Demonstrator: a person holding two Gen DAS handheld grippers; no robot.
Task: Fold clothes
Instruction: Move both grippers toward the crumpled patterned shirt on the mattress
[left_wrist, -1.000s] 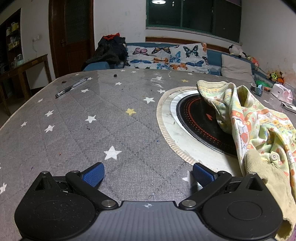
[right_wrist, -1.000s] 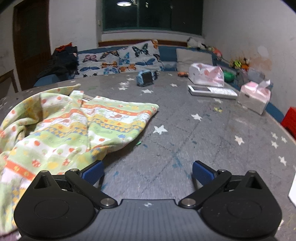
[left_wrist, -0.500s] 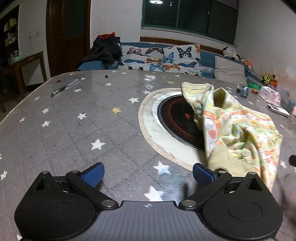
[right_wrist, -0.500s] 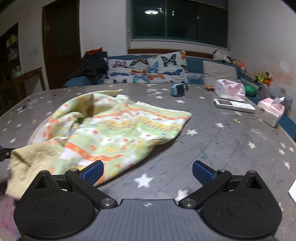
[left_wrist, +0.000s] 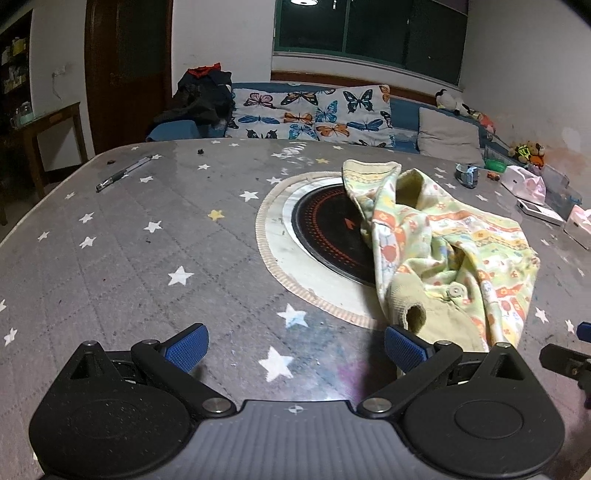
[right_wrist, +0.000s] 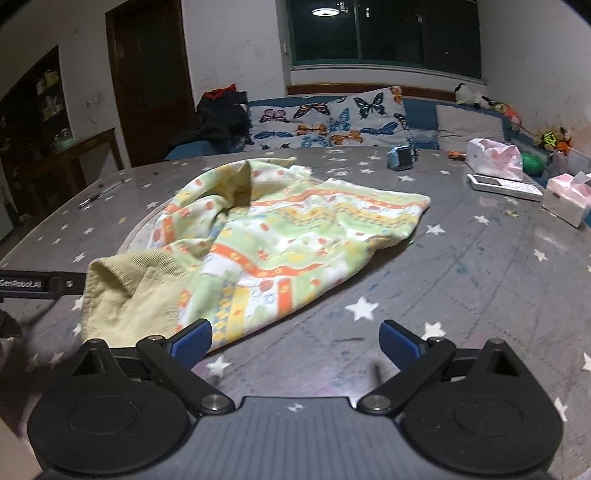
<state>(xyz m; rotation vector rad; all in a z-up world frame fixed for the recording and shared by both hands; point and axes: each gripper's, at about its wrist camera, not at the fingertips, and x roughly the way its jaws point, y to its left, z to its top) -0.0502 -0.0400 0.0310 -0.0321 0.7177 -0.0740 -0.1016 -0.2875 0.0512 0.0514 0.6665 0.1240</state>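
Soft printed cloth garment (right_wrist: 280, 236) with a ribbed yellow cuff (right_wrist: 122, 288) lies on a quilted grey star-print table cover (left_wrist: 129, 258) under a glossy clear film, beside matt black plastic grippers.

Both views farther back from the garment (right_wrist: 280, 236) now.

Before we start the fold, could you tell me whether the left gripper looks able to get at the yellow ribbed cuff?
Probably yes: the left gripper is open, the yellow ribbed cuff lies just beyond its right finger, and nothing lies between them.
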